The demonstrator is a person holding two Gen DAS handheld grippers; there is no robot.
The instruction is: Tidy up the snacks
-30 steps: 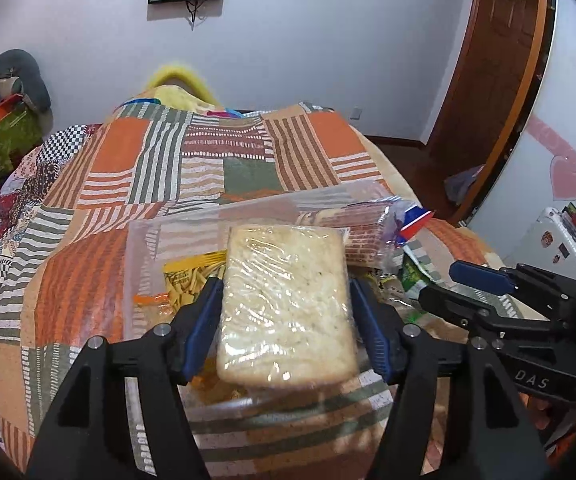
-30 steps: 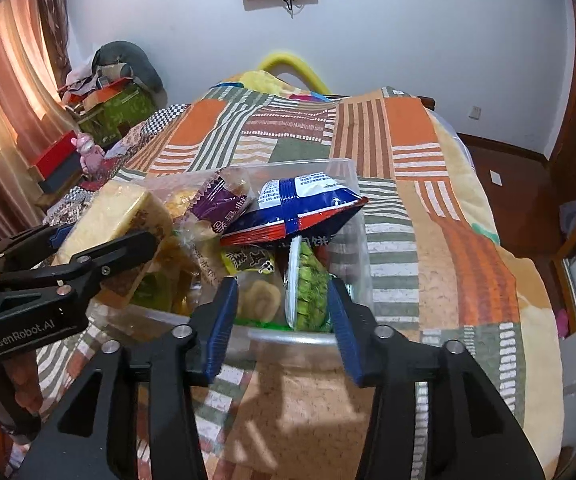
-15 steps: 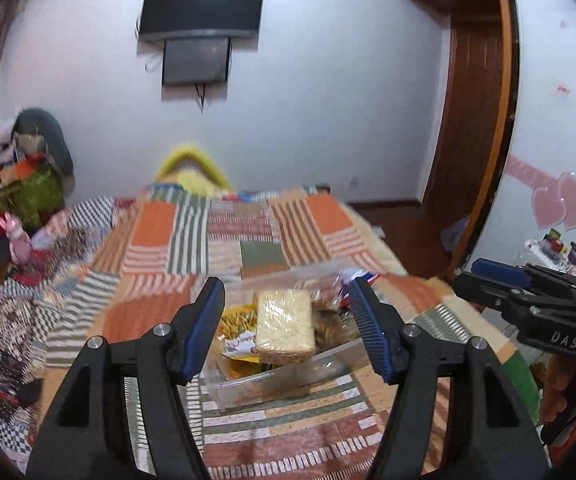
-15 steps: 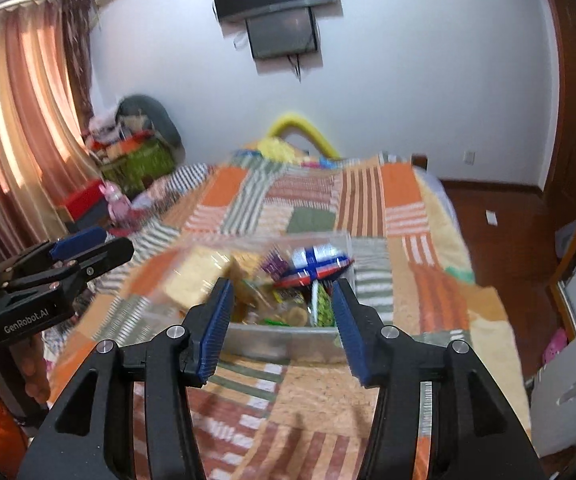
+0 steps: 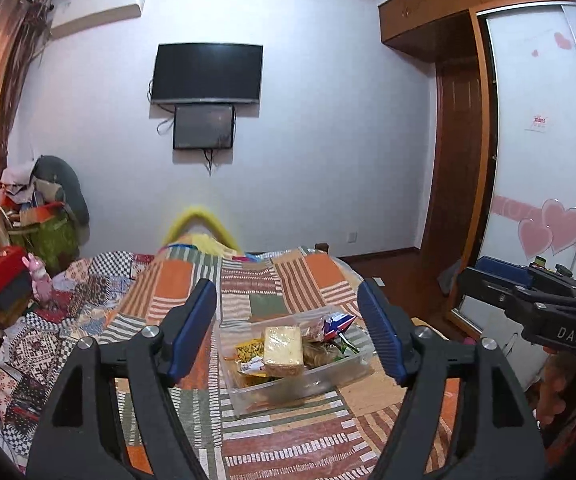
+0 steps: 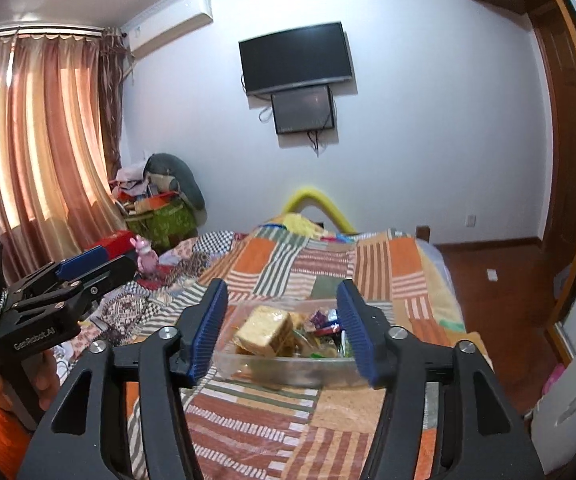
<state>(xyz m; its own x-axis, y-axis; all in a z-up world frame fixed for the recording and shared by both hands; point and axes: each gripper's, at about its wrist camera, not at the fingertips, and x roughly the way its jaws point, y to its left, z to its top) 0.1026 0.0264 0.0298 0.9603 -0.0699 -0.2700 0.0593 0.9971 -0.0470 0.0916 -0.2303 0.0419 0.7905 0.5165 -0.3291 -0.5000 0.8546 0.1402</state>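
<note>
Both grippers pulled back from clear bin on bed; left gripper and right gripper fingers opening, empty. Bin holds wrapped bread, assorted packets, probably chips.

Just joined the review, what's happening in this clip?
A person holds a claw in each hand over a patchwork bed. Neither the left claw nor the right claw grips anything; both sets of jaws are opening. The clear bin sits on the bed, packed with snacks, a wrapped bread block on top.
</note>
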